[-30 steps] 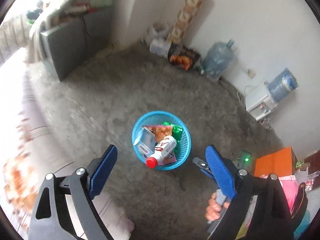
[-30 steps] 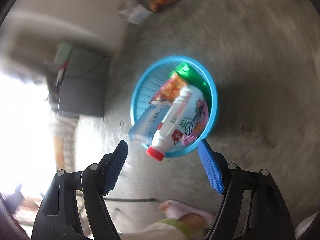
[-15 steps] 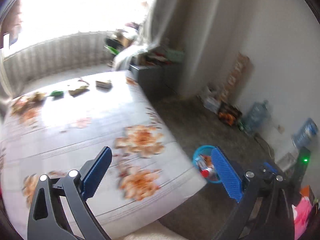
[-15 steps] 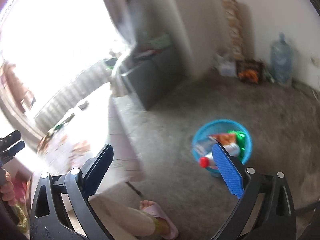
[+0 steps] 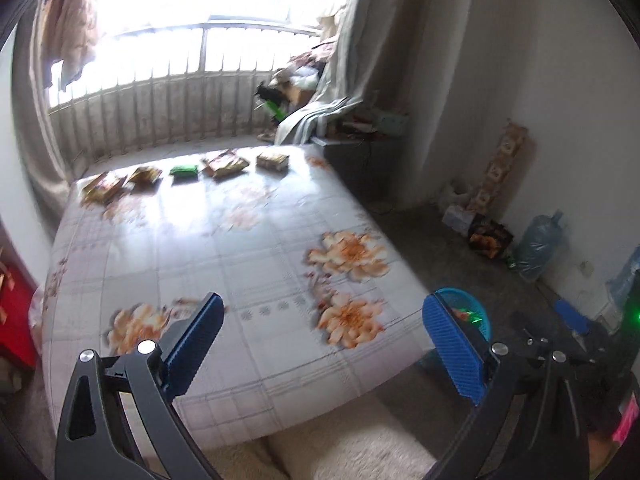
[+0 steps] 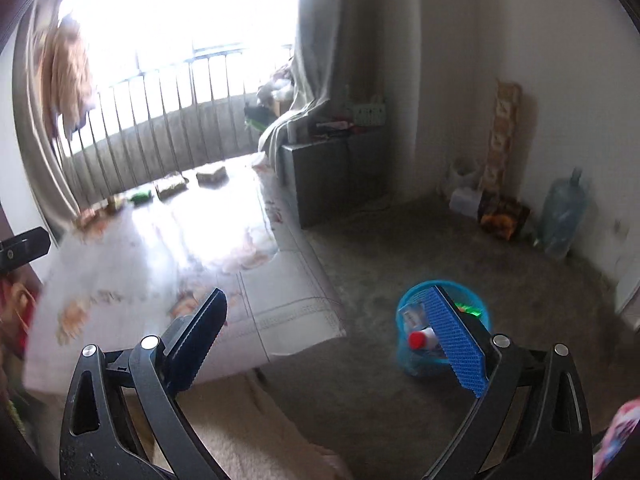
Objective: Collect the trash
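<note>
Left gripper (image 5: 322, 346) and right gripper (image 6: 334, 338) both spread wide, empty; blue basket (image 6: 412, 364) on floor off bed's (image 5: 224, 248) near right corner, half hidden behind finger pads; blurred wrappers (image 5: 224, 164) along bed's far edge.

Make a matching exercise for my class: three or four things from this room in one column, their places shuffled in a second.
Things:
1. round blue plastic basket
2. flat green wrapper
3. large clear water jug
4. left claw

Places:
A. far end of the bed
B. over the bed's near edge
C. floor beside the bed
D. floor against the wall

Pairs: 1-C, 2-A, 3-D, 4-B
</note>
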Demonstrator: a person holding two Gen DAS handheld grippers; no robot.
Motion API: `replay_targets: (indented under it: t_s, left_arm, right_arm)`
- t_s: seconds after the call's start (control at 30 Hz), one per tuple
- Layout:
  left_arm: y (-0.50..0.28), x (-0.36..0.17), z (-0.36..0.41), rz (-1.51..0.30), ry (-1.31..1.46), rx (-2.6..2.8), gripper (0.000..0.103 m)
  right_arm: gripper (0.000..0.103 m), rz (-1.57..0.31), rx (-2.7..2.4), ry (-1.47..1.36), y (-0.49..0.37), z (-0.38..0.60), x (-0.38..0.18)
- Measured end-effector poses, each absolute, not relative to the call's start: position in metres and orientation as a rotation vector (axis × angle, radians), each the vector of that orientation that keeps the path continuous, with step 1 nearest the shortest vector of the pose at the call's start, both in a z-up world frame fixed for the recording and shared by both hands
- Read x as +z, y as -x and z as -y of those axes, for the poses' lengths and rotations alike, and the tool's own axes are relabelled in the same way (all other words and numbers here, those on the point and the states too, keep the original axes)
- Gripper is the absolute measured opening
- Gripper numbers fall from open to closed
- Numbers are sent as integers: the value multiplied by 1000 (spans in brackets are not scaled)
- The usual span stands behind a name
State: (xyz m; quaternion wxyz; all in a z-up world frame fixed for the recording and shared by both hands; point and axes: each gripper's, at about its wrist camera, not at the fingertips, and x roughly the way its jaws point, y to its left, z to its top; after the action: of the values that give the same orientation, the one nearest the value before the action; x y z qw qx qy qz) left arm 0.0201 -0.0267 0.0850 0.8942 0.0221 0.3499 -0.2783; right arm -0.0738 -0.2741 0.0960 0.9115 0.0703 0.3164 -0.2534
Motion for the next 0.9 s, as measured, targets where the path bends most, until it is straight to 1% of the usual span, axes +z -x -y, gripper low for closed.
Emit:
replay_targets:
  t_s: [0.1, 0.23, 0.4, 0.5, 0.67, 0.9]
  left_arm:
    - [-18, 70, 26, -754, -60, -487, 97]
    - [-15, 48, 23, -772, -76, -346, 97]
    - [-18, 8, 17, -912, -67, -236, 97]
    - [-18, -7, 13, -968, -73, -182, 97]
    - [-18, -13, 11, -997, -59, -151, 97]
    - [-16, -9, 21, -983, -107, -136, 97]
  right_arm:
    - [95, -680, -502, -80, 65, 262, 88]
    - [95, -755, -399, -75, 57, 254, 68]
    - [95, -827, -318, -93, 52, 245, 41]
    - [95, -881, -314, -105, 49, 243, 31]
    - [95, -920, -344, -114, 46, 243, 25]
    - [95, -925, -382, -134, 49, 255, 25]
